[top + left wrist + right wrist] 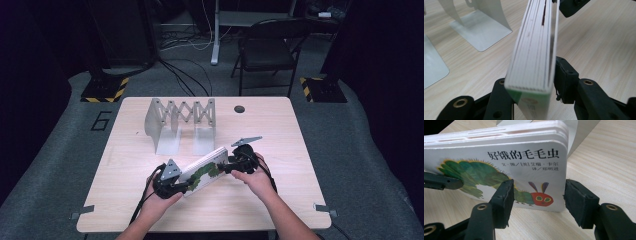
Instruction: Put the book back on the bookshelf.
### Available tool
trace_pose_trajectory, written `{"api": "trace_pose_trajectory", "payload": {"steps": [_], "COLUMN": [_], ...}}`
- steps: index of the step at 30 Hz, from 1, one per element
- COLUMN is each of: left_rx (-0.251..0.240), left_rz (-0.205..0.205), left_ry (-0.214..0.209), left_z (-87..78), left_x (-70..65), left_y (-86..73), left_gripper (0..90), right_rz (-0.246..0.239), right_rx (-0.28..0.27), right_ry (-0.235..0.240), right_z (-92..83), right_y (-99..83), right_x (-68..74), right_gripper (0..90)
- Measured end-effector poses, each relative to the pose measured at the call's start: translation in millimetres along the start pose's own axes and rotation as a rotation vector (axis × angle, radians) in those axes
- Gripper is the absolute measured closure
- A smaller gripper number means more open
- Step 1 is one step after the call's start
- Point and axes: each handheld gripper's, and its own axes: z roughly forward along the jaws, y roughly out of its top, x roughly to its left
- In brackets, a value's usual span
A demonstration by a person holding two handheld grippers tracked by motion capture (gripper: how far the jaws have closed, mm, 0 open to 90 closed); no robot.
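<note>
Nearest in the left gripper view: left gripper point(531, 80), pinching the spine end of a board book point(534, 50), one pad tight against the cover, the other jaw against the far face. Looking straight along the page edges, book on edge and lifted off the table point(599, 50). Beyond it, at upper left, pale base plates of a metal book rack point(481, 30); at the top edge, a bit of the right gripper point(571, 6).

Nearest in the right gripper view: right gripper point(537, 200), pads set about the lower corner of the book point(499, 152), caterpillar cover facing the lens. Cannot tell whether those pads press or merely bracket the corner. At far left, one jaw of the left gripper point(441, 182) on the cover.

From the high view: book point(205, 170) slung between left gripper point(172, 182) and right gripper point(240, 160), tilted, near the front middle of the table point(150, 200), apart from the rack point(180, 120) standing behind it. Folding chair point(270, 50) on the floor past the table.

Judged as mid-carry, book picked up and not yet shelved. Next move probably calls for lifting toward the rack, turning the book upright and lowering it between two dividers without nudging the rack.
</note>
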Motion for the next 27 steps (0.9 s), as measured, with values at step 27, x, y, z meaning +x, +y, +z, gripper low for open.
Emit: {"api": "trace_pose_trajectory", "payload": {"steps": [27], "left_rx": [0.03], "left_rz": [0.035], "left_ry": [-0.015], "left_z": [12.3], "left_x": [-5.3], "left_y": [10.3], "left_gripper": [69.7], "right_rz": [-0.001], "right_rx": [0.002], "right_ry": [0.005], "right_z": [-0.2], "right_y": [-1.0], "right_x": [-2.1], "right_gripper": [40.9]}}
